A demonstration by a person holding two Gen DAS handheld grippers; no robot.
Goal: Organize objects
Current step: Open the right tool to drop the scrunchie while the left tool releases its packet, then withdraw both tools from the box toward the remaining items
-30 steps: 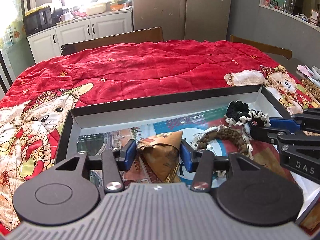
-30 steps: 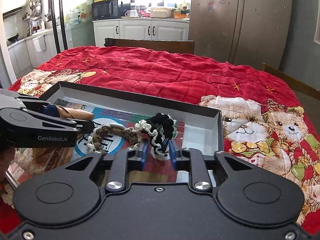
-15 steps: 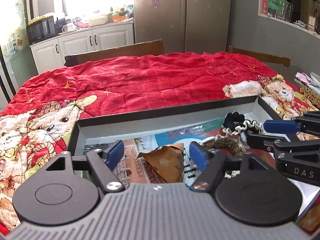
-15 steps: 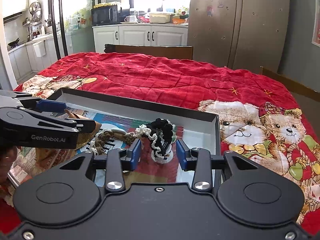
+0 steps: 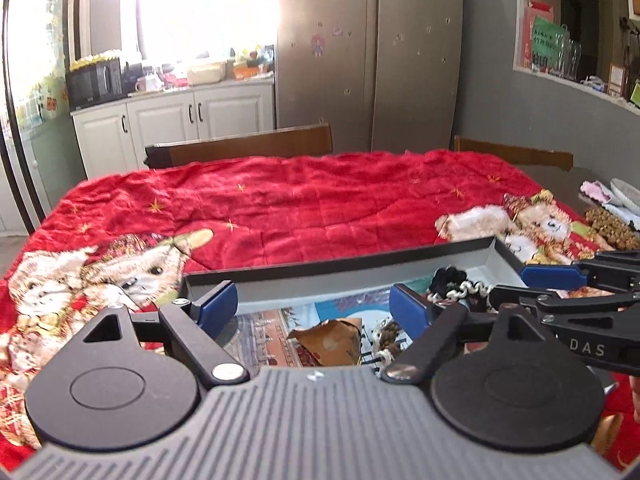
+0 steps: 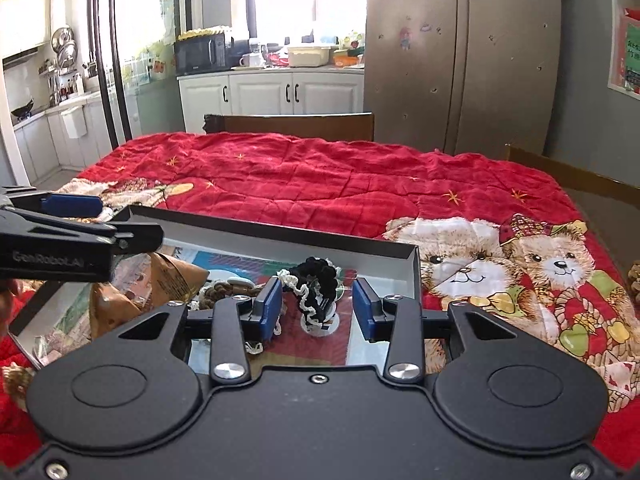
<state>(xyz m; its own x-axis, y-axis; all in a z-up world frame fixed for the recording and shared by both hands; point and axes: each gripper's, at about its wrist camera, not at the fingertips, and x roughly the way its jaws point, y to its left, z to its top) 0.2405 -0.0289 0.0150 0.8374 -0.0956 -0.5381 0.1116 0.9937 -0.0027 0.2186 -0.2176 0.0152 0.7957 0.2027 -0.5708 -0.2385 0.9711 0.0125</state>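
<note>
Left wrist: left claw [image 5: 312,306] opening, holding nothing

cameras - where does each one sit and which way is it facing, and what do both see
Left wrist: sits on the left gripper, looking down its opening blue fingers over the brown packet in the black tray, toward the kitchen; the right gripper enters from the right.
Right wrist: sits on the right gripper, fingers apart either side of the black-and-white scrunchie; the left gripper enters from the left.
Shared: tray, packet, scrunchie, red quilt, fridge.
</note>
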